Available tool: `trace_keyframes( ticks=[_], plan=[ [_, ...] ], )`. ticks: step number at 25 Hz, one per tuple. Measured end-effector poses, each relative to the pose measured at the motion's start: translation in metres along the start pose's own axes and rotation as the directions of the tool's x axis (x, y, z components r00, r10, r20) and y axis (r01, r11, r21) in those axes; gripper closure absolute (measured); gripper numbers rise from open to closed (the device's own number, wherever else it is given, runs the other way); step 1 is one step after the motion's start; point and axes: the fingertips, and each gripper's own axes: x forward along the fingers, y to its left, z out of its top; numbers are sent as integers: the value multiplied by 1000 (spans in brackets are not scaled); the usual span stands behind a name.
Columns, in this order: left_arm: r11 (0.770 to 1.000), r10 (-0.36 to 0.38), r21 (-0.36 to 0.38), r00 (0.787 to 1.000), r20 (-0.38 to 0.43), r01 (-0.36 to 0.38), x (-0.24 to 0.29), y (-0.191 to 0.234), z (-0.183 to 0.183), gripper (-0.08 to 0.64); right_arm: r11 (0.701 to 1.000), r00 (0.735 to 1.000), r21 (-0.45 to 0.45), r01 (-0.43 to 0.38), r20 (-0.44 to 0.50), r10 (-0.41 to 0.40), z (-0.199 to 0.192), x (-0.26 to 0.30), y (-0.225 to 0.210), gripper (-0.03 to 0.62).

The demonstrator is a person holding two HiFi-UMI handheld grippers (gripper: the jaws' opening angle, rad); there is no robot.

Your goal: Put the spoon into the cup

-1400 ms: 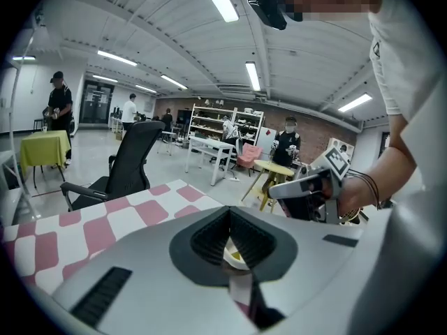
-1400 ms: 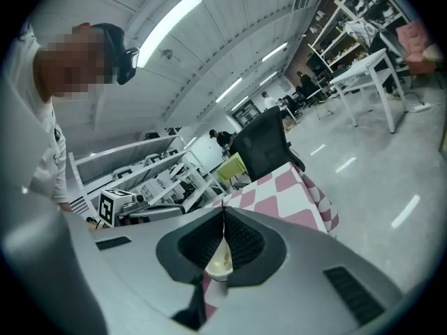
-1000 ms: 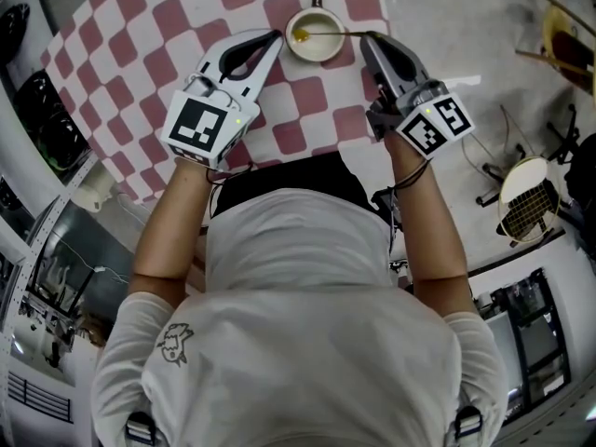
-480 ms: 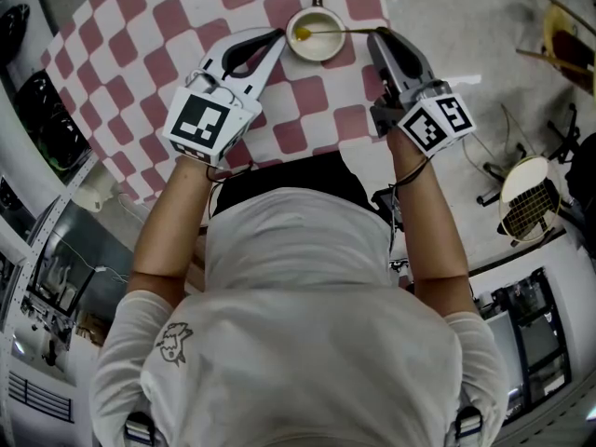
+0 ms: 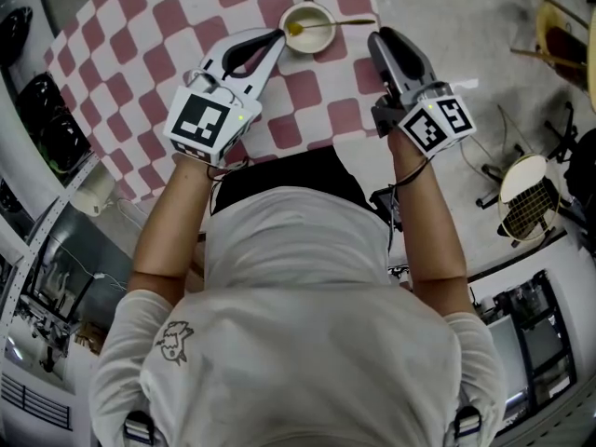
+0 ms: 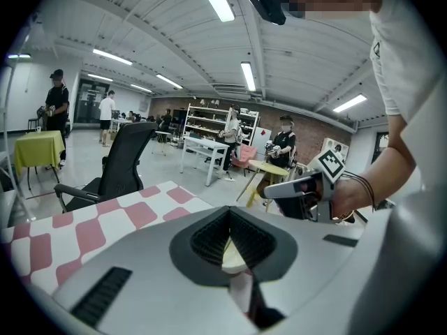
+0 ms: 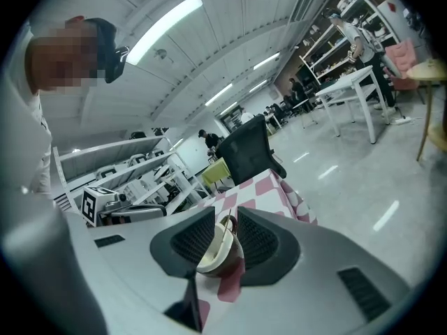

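Note:
A cream cup (image 5: 312,40) with a dark handle stands on the red-and-white checked cloth (image 5: 168,45) near the table's right edge. The spoon (image 5: 340,23) lies with its bowl in the cup and its handle sticking out over the right rim. My left gripper (image 5: 277,35) is shut, its tips just left of the cup's rim. My right gripper (image 5: 376,35) is slightly open, just below the handle's end and apart from it. The right gripper view shows the cup (image 7: 218,252) and spoon (image 7: 228,223) past the gripper's (image 7: 226,211) parted jaws. The left gripper (image 6: 229,211) shows its closed tips with the cup (image 6: 235,257) behind them.
The table ends just right of the cup, with bare floor (image 5: 438,26) beyond. A round wire stool (image 5: 526,198) stands lower right. A black office chair (image 6: 119,166) stands past the table, with shelves and people further off.
My right gripper has let go of the spoon handle and drawn back a little. The spoon now rests on the cup by itself. The left gripper has stayed beside the cup.

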Motion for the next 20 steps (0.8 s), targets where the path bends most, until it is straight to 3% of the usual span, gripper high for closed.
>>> trace_keyframes(
  ticks=[11,20],
  plan=[
    [998,57,35,996,66,-60,-34,-37,33,546,984,996,-167,-57,53,67,33,-41,53,524],
    [993,84,64,982,170,-96,-78,-97,77,546,938,975,-304,-168,90,204,74,-98,130,557]
  ],
)
